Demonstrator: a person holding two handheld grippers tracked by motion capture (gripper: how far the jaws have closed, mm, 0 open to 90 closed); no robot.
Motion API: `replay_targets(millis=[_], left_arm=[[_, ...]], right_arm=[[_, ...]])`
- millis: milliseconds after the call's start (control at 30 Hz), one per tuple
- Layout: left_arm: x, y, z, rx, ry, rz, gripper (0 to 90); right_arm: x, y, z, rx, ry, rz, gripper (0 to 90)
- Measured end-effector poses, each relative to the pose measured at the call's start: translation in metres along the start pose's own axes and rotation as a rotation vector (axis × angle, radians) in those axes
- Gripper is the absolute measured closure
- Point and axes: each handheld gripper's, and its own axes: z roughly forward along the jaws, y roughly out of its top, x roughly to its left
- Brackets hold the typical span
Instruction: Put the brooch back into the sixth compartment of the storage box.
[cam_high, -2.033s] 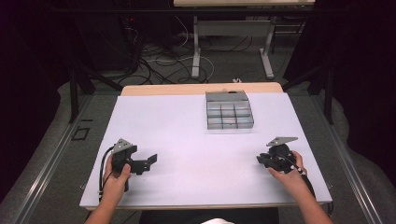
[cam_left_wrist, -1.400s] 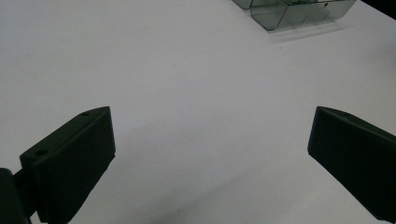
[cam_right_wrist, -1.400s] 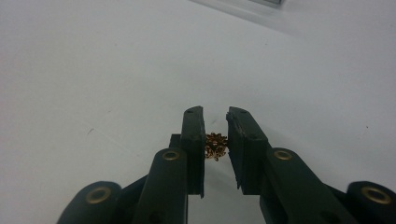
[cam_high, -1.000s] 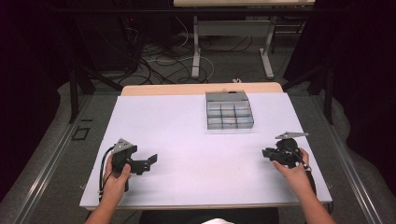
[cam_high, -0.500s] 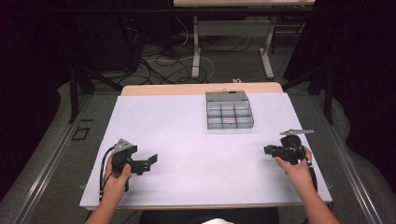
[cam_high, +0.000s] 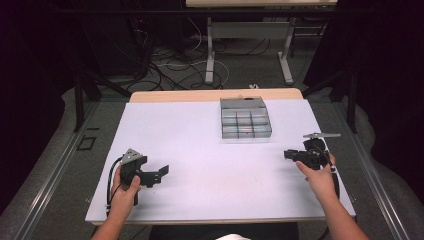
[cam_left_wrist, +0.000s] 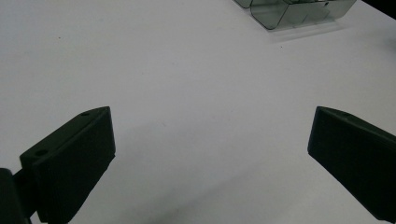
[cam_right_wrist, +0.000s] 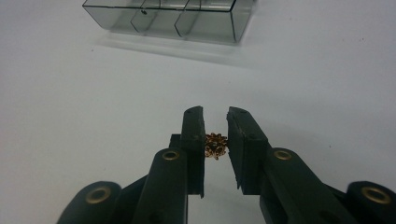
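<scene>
On the white table (cam_high: 210, 150), the left gripper (cam_high: 161, 173) sits at about 8 o'clock, held low in the person's left hand (cam_high: 125, 192), in the same spot as two seconds ago. In the left gripper view its jaws stand wide apart with bare table between them, and a corner of the clear compartment box (cam_left_wrist: 299, 11) shows at 1 o'clock.

The box (cam_high: 245, 120) stays at about 12 o'clock on the table, slightly right of centre, well apart from both grippers.

The right gripper (cam_high: 289, 154) is at about 4 o'clock, held in the right hand (cam_high: 317, 177). Since two seconds ago it has drifted a little toward the right edge of the table, and its grey plate now stands higher and nearly level.

In the right gripper view its jaws are drawn close together around a small gold cluster of tiny rings (cam_right_wrist: 215, 145), which touches both pads. The box (cam_right_wrist: 173, 16) lies ahead at 11 o'clock.
</scene>
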Motion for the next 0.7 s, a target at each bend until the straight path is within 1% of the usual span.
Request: replay_targets(millis=[33, 67, 100, 133, 200, 233, 300, 333, 367, 433, 467, 533, 567, 700], left_arm=[[0.000, 0.000, 0.000, 0.000, 0.000, 0.000, 1.1], [0.000, 0.000, 0.000, 0.000, 0.000, 0.000, 1.1], [0.000, 0.000, 0.000, 0.000, 0.000, 0.000, 1.1], [0.000, 0.000, 0.000, 0.000, -0.001, 0.000, 1.1], [0.000, 0.000, 0.000, -0.002, -0.001, -0.001, 1.1], [0.000, 0.000, 0.001, -0.002, -0.003, -0.001, 1.1], [0.000, 0.000, 0.001, -0.002, -0.001, 0.001, 1.1], [0.000, 0.000, 0.001, -0.001, -0.001, 0.000, 1.1], [0.000, 0.000, 0.001, -0.002, -0.002, 0.000, 1.1], [0.000, 0.000, 0.001, -0.001, -0.002, 0.000, 1.1], [0.000, 0.000, 0.001, -0.001, -0.002, 0.000, 1.1], [0.000, 0.000, 0.001, -0.001, -0.002, 0.000, 1.1], [0.000, 0.000, 0.001, -0.001, -0.002, 0.000, 1.1], [0.000, 0.000, 0.001, 0.000, -0.003, 0.001, 1.1]], right_arm=[[0.000, 0.002, 0.000, -0.001, 0.000, -0.006, 76.9], [0.001, 0.003, 0.001, 0.000, 0.000, 0.002, 77.0], [0.002, 0.005, 0.001, -0.005, -0.003, -0.009, 77.0], [0.002, 0.007, 0.001, -0.005, -0.002, -0.010, 76.9], [0.004, 0.010, 0.001, -0.003, -0.004, -0.001, 76.9], [0.004, 0.011, 0.002, -0.010, -0.002, -0.010, 77.0], [0.005, 0.014, 0.002, -0.006, 0.002, 0.003, 77.0], [0.005, 0.016, 0.002, -0.013, 0.002, -0.008, 76.9], [0.006, 0.017, 0.002, -0.014, 0.000, 0.007, 76.9], [0.005, 0.020, 0.003, -0.020, 0.007, 0.003, 76.9], [0.007, 0.022, 0.002, -0.014, 0.004, 0.018, 77.0], [0.007, 0.025, 0.003, -0.024, 0.008, 0.007, 76.9], [0.008, 0.026, 0.002, -0.017, 0.011, 0.013, 76.9], [0.010, 0.032, 0.004, -0.027, 0.015, 0.013, 76.9]])
